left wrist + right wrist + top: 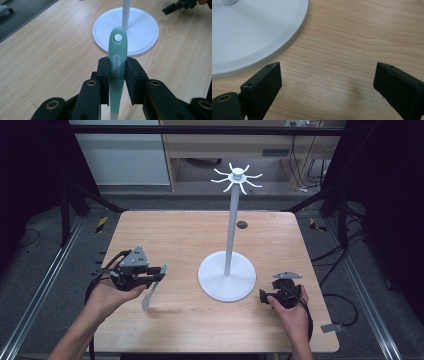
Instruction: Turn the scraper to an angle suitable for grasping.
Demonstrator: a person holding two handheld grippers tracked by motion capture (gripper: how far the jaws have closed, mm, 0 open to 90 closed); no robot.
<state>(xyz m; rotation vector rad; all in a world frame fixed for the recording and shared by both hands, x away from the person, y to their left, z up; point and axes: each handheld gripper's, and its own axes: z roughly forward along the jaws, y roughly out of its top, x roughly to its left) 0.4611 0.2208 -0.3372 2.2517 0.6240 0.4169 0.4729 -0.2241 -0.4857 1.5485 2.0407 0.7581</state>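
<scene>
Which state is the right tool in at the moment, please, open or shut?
Open. In the right gripper view, the right tool has its two black jaws standing wide apart, with bare wooden table between them and nothing held.

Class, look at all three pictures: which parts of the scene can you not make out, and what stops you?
- Working end of the green utensil: cut off by the bottom edge in the left gripper view; small and blurred in the high view.
- Left claw fingertips in the high view: too small.
- White stand: pole and hooks cut off in the right gripper view.
</scene>
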